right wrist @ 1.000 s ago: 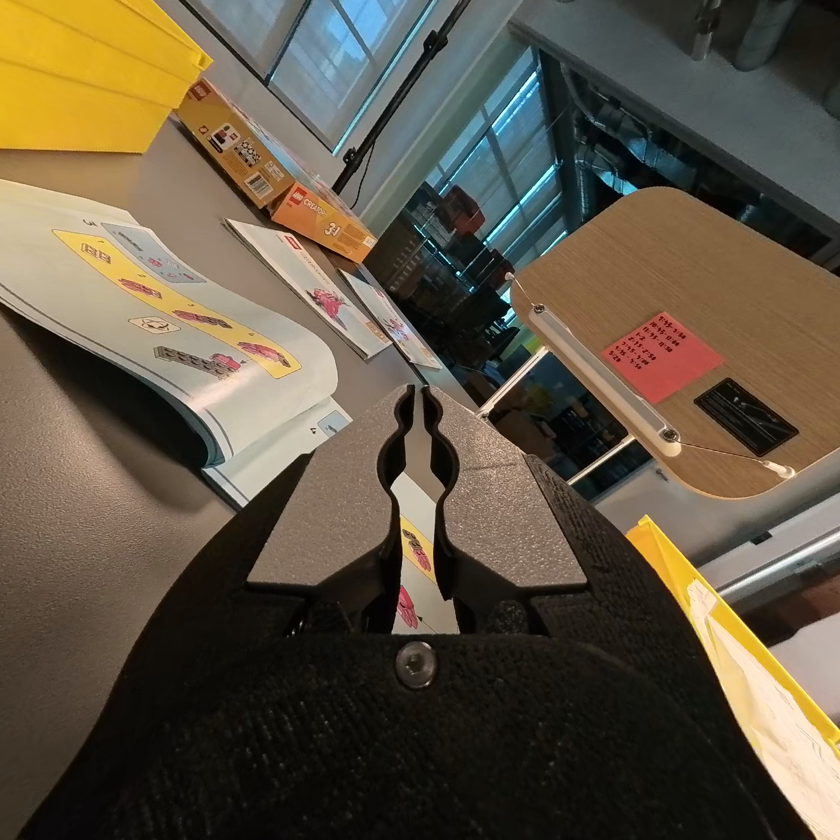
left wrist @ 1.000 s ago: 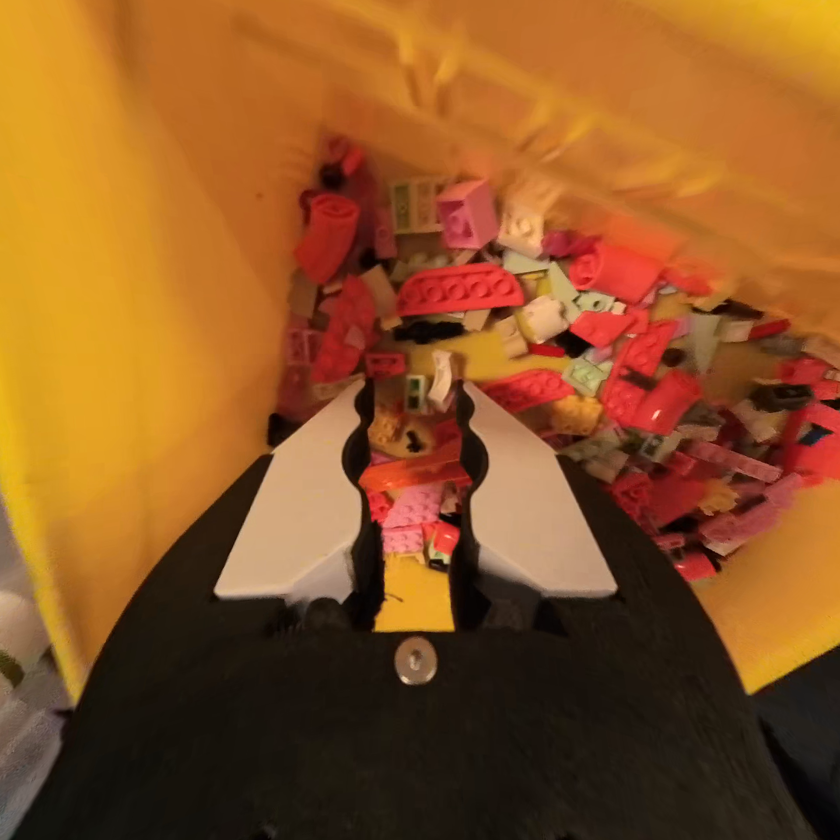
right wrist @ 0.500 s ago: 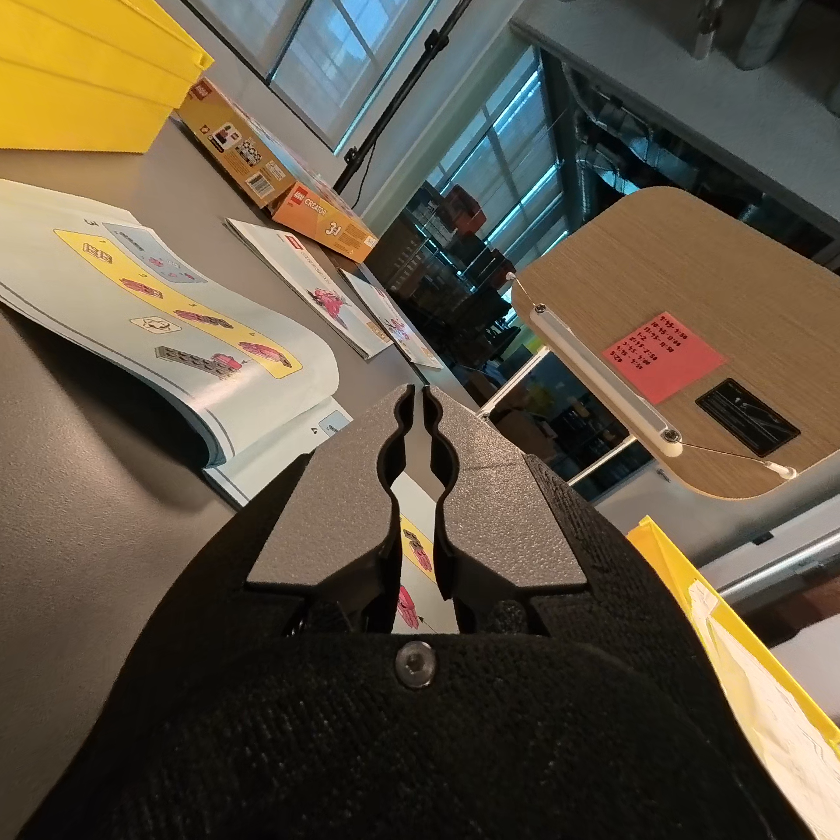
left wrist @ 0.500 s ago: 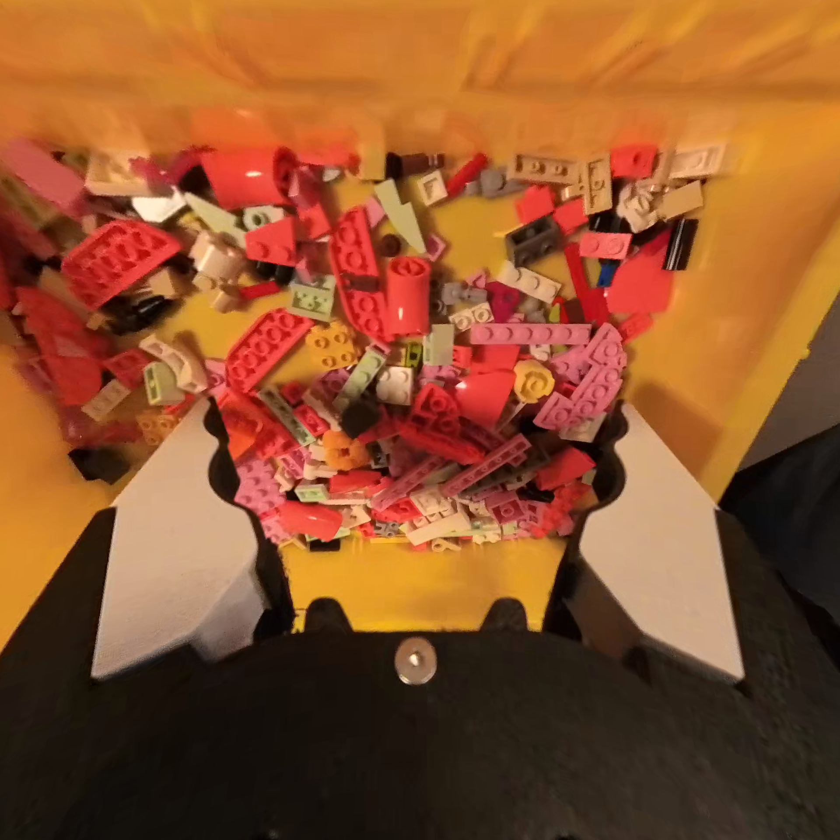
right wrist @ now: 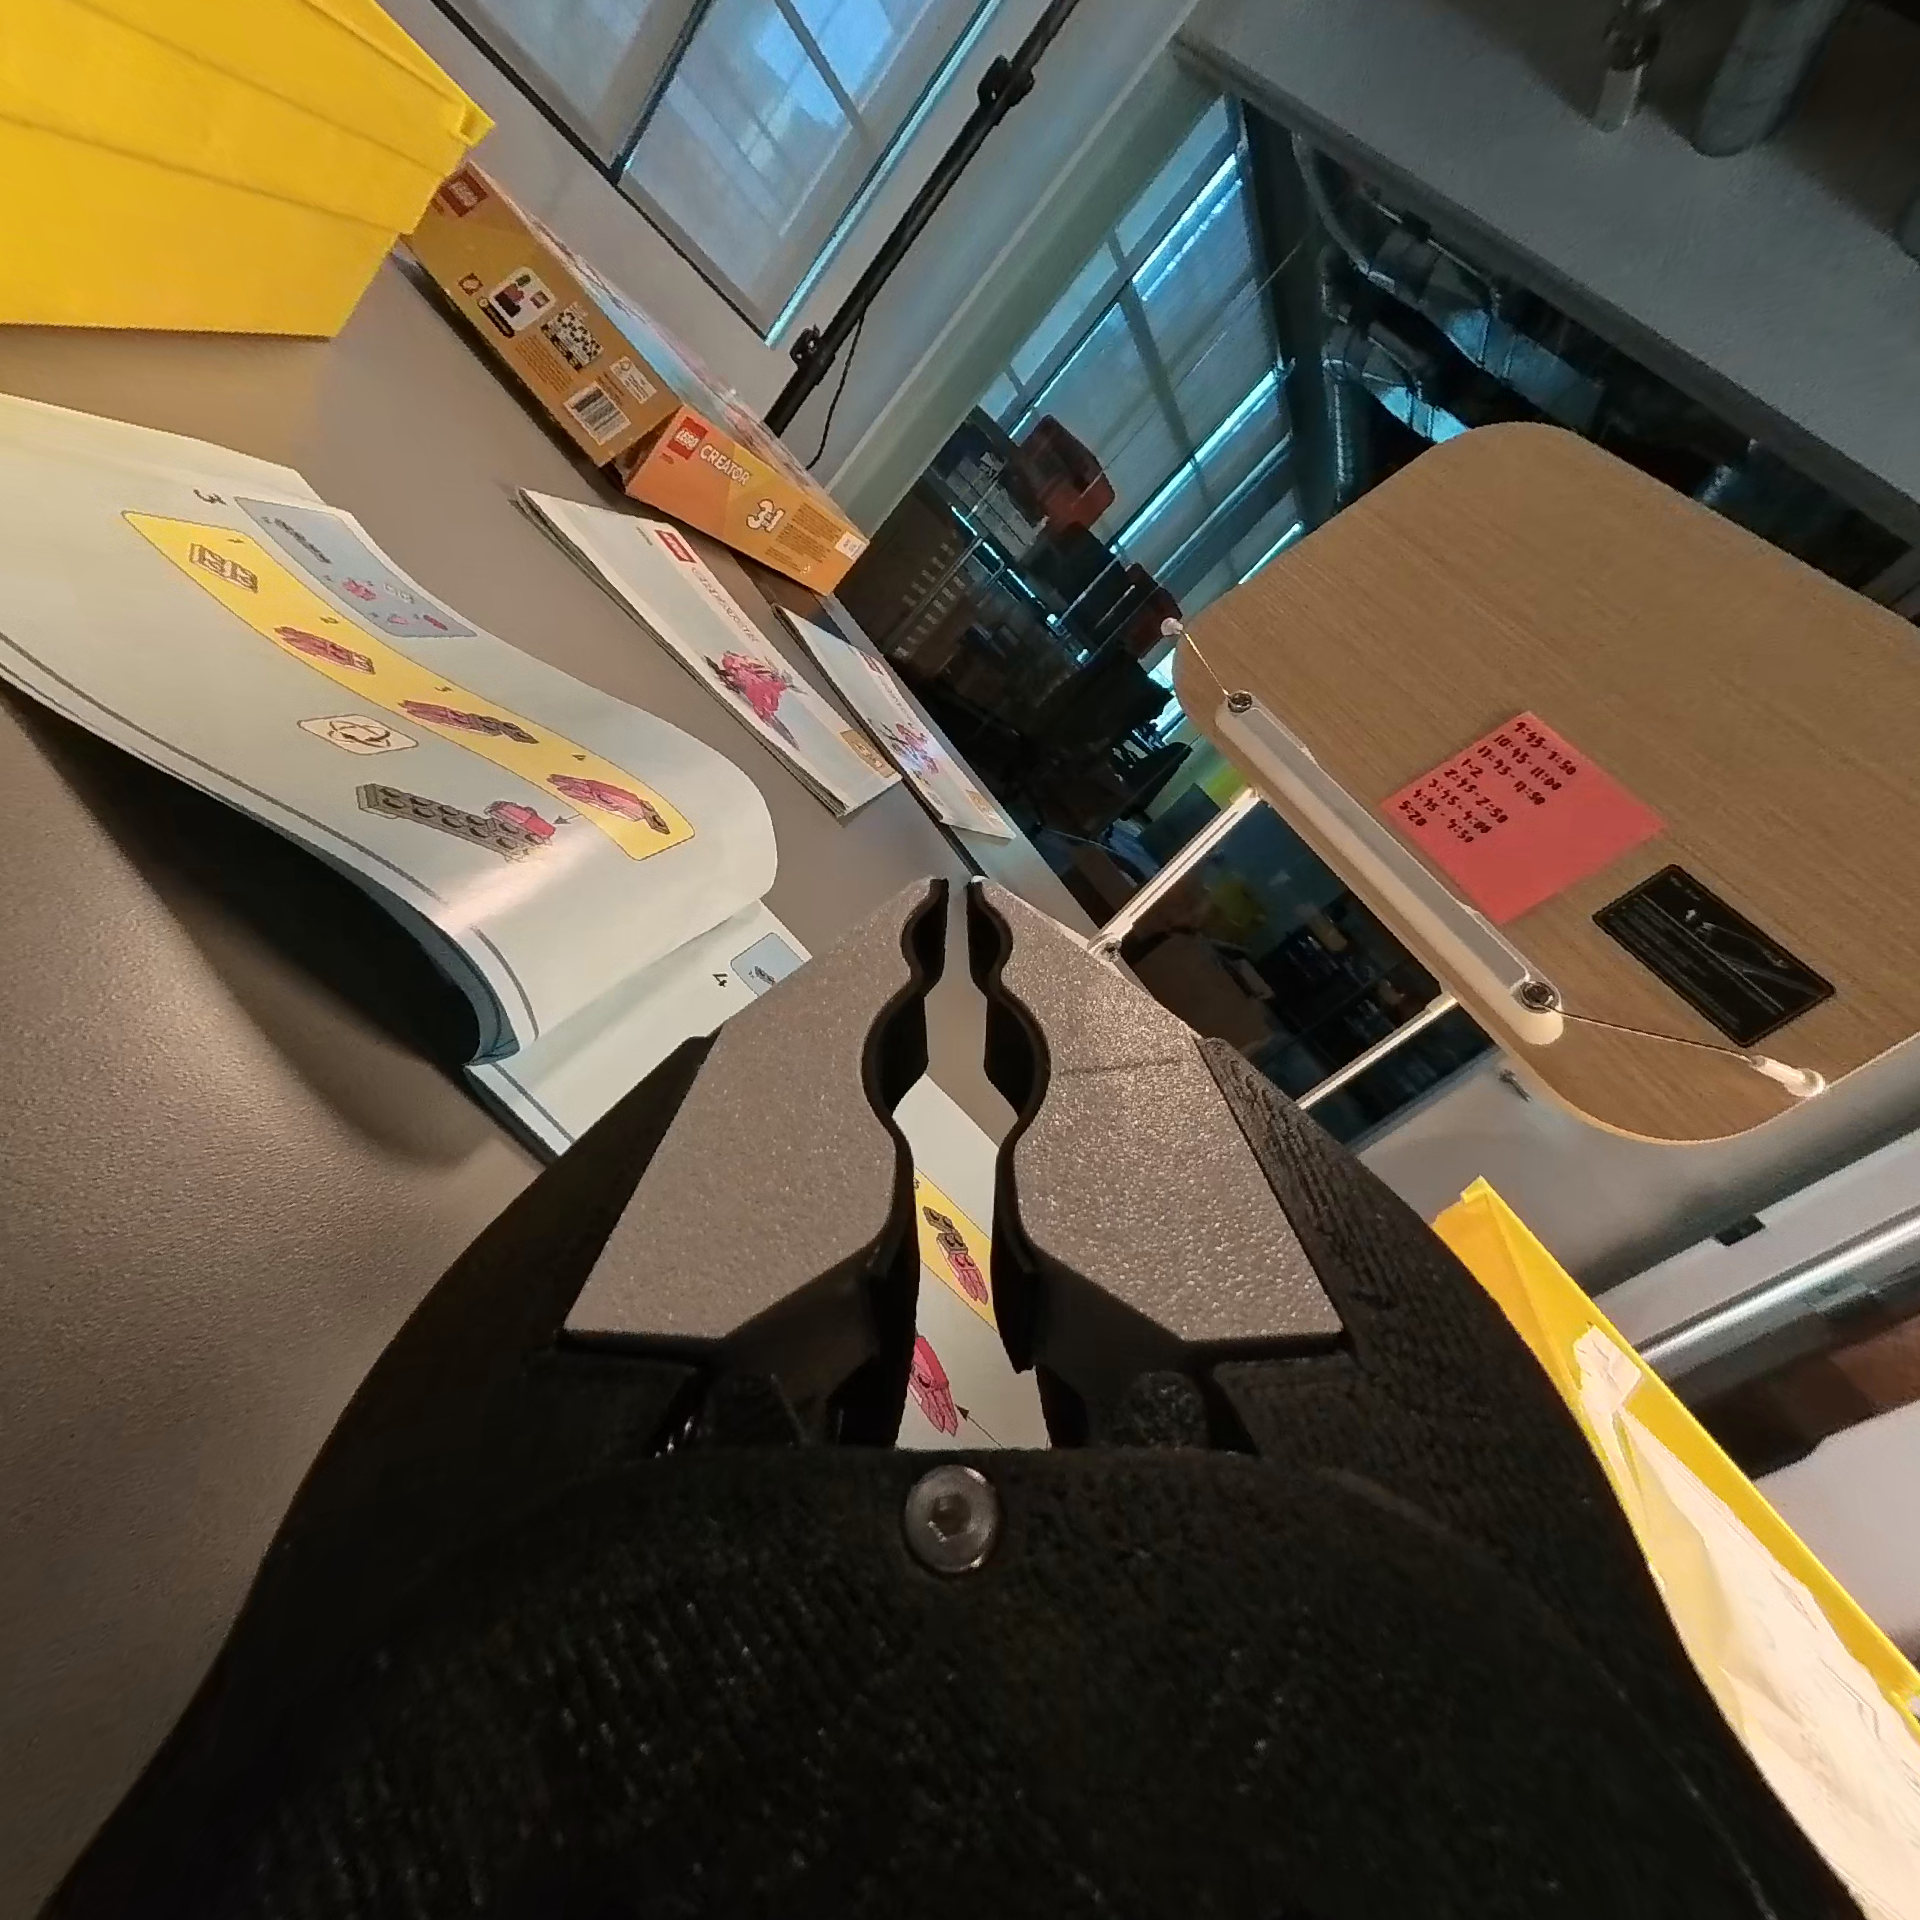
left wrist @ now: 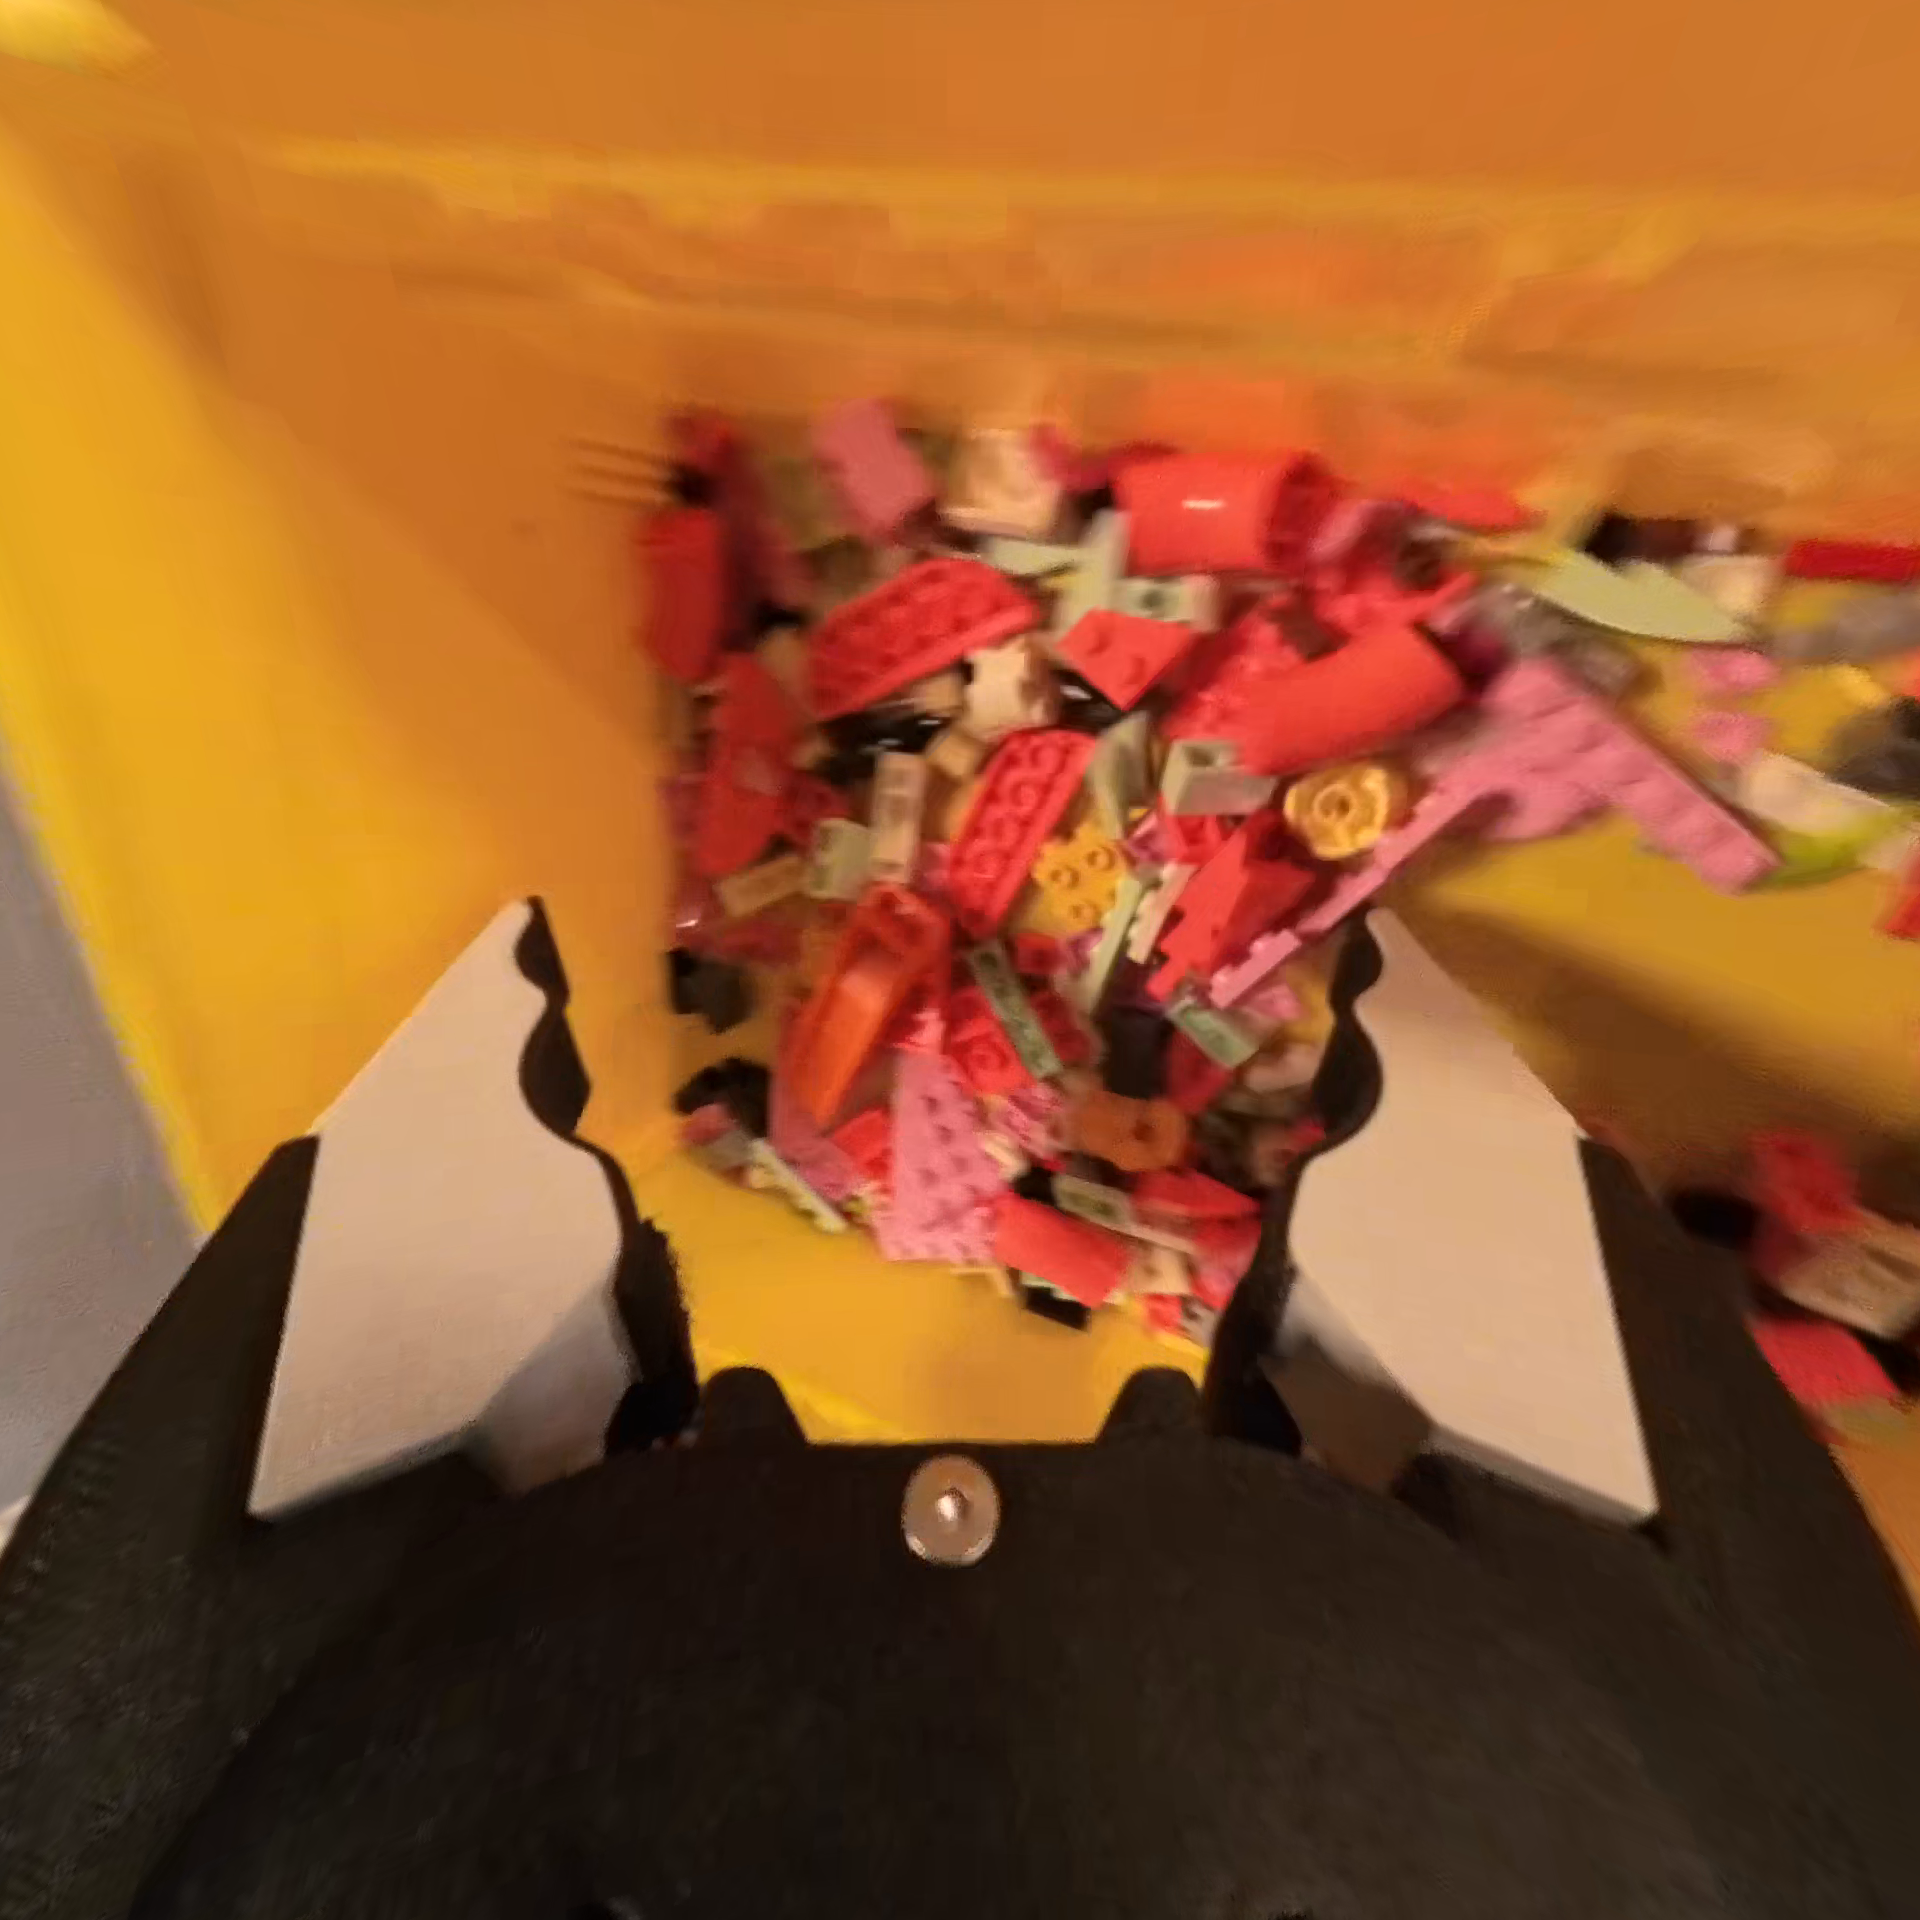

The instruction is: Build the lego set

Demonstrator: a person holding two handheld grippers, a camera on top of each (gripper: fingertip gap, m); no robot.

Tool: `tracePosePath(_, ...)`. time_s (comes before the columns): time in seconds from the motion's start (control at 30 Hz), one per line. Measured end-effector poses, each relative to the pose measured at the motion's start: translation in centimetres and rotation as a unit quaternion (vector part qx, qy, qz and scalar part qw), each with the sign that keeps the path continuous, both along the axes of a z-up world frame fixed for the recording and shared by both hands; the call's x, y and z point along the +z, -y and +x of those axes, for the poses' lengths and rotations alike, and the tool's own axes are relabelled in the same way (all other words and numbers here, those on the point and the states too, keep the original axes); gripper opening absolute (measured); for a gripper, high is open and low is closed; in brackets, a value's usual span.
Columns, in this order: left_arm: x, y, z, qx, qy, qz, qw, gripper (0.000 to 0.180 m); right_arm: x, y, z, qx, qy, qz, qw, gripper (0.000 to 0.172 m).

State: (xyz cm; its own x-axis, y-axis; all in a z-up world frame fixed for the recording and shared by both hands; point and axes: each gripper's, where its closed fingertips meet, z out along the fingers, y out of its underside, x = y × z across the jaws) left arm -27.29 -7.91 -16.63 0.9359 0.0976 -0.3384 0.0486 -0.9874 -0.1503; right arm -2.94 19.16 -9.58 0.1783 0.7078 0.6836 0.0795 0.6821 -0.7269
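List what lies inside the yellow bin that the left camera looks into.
Inside the yellow bin lies a heap of toy building bricks, mostly red and pink, some pale green, yellow and orange. Bare yellow floor shows in front; bricks underneath are covered, and blur hides detail.

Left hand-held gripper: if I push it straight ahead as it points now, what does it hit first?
Probably the pile of toy bricks in the yellow bin, between its wide-open fingers. Blur makes depth unclear.
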Motion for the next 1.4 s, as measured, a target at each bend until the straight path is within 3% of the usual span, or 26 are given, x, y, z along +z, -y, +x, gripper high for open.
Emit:
tracePosePath(0.1,1.1,0.1,-1.5,0.014,-0.026,0.029,0.999,0.136,0.0,0.0,0.0,0.0,0.0,0.0,1.0,0.001)
tracePosePath(0.27,2.0,-2.5,4.8,-0.018,0.147,0.131,0.98,0.132,-0.1,0.0,0.0,0.0,0.002,0.001,1.0,0.001)
tracePosePath(0.37,1.5,-3.4,7.3,-0.031,0.186,0.133,0.973,0.142,-0.1,0.1,-0.1,0.001,0.003,0.004,1.0,0.001)
tracePosePath(0.5,-0.5,-4.1,9.0,-0.041,0.177,0.094,0.979,0.155,-0.1,0.1,0.0,0.0,0.003,0.004,1.0,0.001)
tracePosePath(0.67,-2.1,-4.5,8.8,-0.023,0.145,0.059,0.987,0.157,-0.1,0.1,0.0,0.001,0.003,0.005,1.0,0.001)
tracePosePath(0.8,-1.6,-3.6,5.2,-0.007,0.059,0.039,0.997,0.157,-0.1,0.1,0.0,0.002,0.003,0.004,1.0,0.001)
tracePosePath(0.93,-0.9,-2.1,1.7,0.038,0.028,0.043,0.998,0.153,-0.1,0.2,0.0,0.005,0.003,0.005,1.0,0.001)
tracePosePath(1.07,0.9,-1.6,0.8,0.055,0.058,0.104,0.991,0.148,0.0,0.3,0.1,0.006,-0.001,0.004,1.0,0.001)
tracePosePath(1.2,3.5,-2.6,4.6,0.008,0.172,0.191,0.966,0.129,0.3,0.1,0.1,0.003,-0.008,-0.002,1.0,0.001)
tracePosePath(1.33,4.1,-1.8,6.7,-0.084,0.163,0.164,0.969,0.09,0.5,-0.3,0.2,-0.006,-0.015,-0.009,1.0,0.001)
tracePosePath(1.4,3.8,-0.8,8.7,-0.134,0.196,0.125,0.963,0.066,0.5,-0.5,0.2,-0.011,-0.016,-0.01,1.0,0.001)
